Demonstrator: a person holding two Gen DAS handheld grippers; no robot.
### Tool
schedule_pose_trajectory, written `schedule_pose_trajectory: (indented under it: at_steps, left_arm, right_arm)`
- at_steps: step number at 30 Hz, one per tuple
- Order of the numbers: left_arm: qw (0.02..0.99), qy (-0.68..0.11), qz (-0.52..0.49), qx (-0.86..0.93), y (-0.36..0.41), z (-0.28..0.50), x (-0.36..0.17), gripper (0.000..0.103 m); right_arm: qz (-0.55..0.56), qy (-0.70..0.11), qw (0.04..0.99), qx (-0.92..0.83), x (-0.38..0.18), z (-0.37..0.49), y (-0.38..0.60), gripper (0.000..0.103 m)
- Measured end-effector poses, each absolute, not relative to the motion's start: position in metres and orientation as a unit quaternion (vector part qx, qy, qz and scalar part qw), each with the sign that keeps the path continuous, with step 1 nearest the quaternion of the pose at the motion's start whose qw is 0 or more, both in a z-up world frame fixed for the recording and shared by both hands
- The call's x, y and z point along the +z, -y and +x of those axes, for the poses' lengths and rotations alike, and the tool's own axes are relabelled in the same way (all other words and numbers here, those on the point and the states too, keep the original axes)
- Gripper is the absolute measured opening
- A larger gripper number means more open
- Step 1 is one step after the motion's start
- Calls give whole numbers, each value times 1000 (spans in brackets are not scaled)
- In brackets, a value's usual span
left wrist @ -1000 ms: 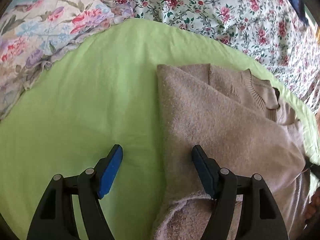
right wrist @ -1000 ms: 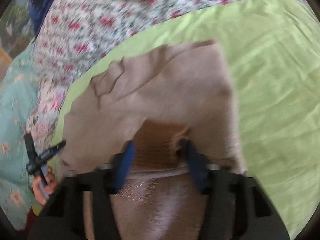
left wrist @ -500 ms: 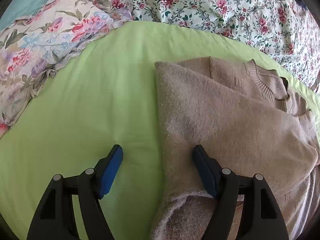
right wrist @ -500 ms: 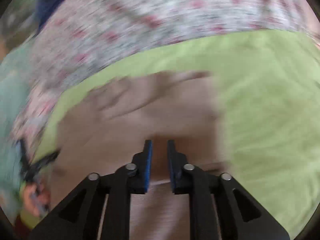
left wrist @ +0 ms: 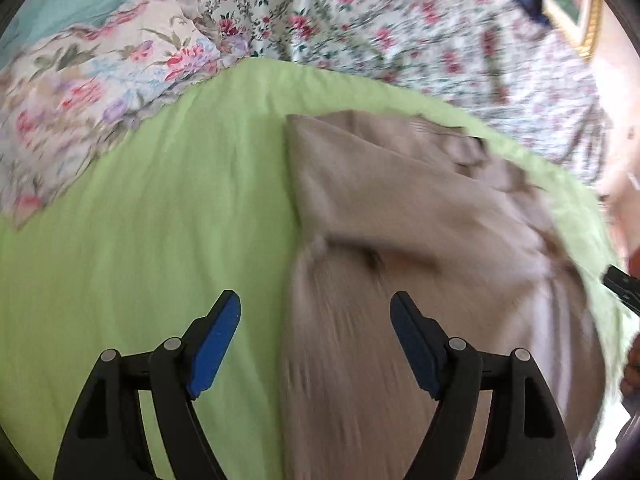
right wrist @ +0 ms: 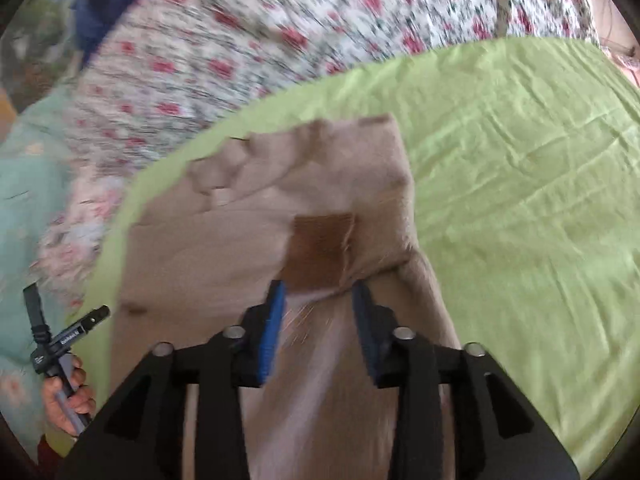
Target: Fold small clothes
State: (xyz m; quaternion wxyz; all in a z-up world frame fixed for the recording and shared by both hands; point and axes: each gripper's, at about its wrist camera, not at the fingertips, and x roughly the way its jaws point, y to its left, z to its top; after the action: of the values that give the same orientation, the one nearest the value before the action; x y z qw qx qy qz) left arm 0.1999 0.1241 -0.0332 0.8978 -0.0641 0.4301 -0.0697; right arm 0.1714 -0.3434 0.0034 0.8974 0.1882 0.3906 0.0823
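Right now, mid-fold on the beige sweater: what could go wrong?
1. The right tongs stand parted around a bunched ridge of the sweater, with no pinch visible; the raised fold may drop back.
2. The left tongs are open and holding nothing, straddling the sweater's edge over the green sheet, so that side is free to slide.
3. Closing there might catch the sheet along with the sweater.

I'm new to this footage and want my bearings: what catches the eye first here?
A fuzzy beige knit sweater, partly folded, lies on a bright lime-green sheet spread over a floral bedspread. The right gripper has sweater fabric between its blue pads, while the left gripper hangs wide open at the sweater's left edge.
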Motion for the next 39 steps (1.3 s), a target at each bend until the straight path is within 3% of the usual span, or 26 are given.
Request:
schedule_pose_trajectory:
  at_steps: [5, 14, 17, 25, 28, 33, 34, 35, 36, 37, 39]
  left_arm:
    - [889, -438, -74, -112, -125, 107, -37, 81]
    - [853, -483, -131, -148, -127, 6, -89, 81]
    - [846, -473, -153, -194, -118, -13, -91, 81]
    - [833, -463, -161, -256, -105, -19, -99, 80]
    - [828, -462, -174, -266, -107, -13, -98, 68]
    - [827, -464, -178, -264, -114, -8, -104, 39]
    - [827, -463, -179, -263, -116, -9, -105, 35]
    - [827, -464, -179, -262, -118, -9, -106, 20]
    - [826, -466, -178, -261, -118, -9, -106, 6]
    - [824, -469, -177, -264, -118, -10, -107, 6]
    - [831, -462, -165, -263, -118, -16, -102, 6]
  right_arm:
    - [197, -373, 894, 148, -17, 111, 351, 53]
    - [221, -379, 882, 174, -63, 14, 370, 55]
    - [217, -396, 875, 173, -73, -11, 380, 64]
    - [225, -448, 840, 208, -105, -39, 384, 65]
    - [239, -444, 827, 247, -111, -34, 369, 66]
    - [228, -441, 823, 277, -120, -31, 345, 65]
    - [229, -438, 823, 280, -120, -33, 347, 58]
    - [229, -440, 822, 278, -121, -35, 348, 49]
    - [228, -447, 821, 271, -124, -36, 350, 22]
    - [229, -452, 821, 264, -128, -37, 354, 9]
    - [236, -441, 827, 258, -130, -46, 366, 9]
